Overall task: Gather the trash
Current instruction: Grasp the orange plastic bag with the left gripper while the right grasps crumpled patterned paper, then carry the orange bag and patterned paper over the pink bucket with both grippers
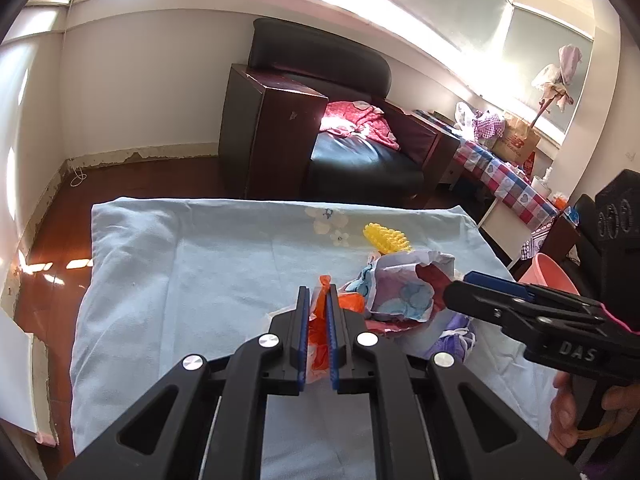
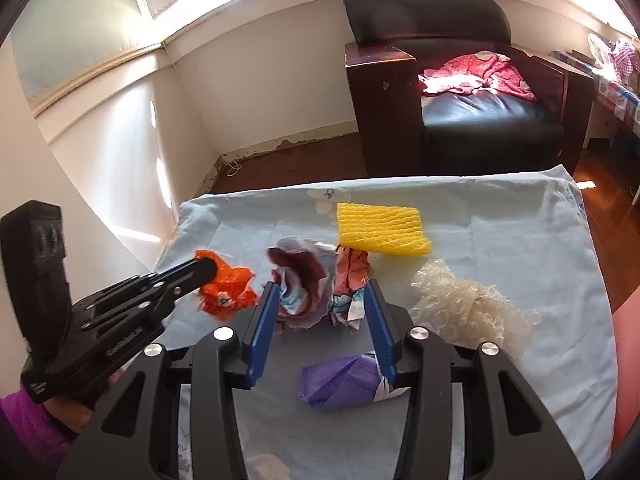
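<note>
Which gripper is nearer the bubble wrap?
Right. The right gripper is open around the crumpled paper, with the bubble wrap just off its right side. The left gripper is farther, shut on the orange bag.

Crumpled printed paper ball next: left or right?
Right. The right gripper is open, its jaws already straddling the crumpled paper ball. The left gripper is shut on the orange wrapper, so it's occupied.
</note>
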A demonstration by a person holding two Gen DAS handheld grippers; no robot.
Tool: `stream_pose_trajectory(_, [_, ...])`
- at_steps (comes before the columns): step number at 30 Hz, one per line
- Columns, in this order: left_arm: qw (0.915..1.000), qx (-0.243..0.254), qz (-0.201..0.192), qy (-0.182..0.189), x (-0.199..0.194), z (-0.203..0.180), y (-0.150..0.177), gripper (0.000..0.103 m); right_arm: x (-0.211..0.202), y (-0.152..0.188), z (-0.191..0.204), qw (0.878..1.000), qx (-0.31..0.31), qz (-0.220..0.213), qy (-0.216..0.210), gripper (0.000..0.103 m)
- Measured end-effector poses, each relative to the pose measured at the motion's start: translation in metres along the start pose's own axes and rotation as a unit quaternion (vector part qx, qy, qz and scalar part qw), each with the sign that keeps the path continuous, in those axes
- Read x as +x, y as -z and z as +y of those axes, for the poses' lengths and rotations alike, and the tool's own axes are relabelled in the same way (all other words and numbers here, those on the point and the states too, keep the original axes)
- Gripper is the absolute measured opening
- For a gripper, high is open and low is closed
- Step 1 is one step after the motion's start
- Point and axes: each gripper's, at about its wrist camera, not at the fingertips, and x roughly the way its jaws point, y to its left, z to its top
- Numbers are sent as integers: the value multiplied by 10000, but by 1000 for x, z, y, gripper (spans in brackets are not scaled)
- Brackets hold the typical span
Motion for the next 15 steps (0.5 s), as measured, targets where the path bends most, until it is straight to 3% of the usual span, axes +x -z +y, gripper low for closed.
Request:
stream_pose_trajectory(6, [10000,65,16,-60,-9,-4,6,7,14,-2,-7,9994,214,19,-278,45])
stream_pose_trajectory(7, [10000,59,11,-74,-11,-5,8,7,15,-1,-4,9992,168,33,-365,41])
stream_pose_trajectory(8, [10000,50,9,-78,-13,-6,8,7,15,-1,-1,9991,98,80,-395,21])
stream_pose_trajectory(11, [9999,64,17,-121,-16,-8,10,7,15,2,3,9993,2,146,-355,3])
stream_pose_trajectory(15, [9997,148,-44,-182,-30,-12,9,7,0,7,3,9990,159,-13,-429,2])
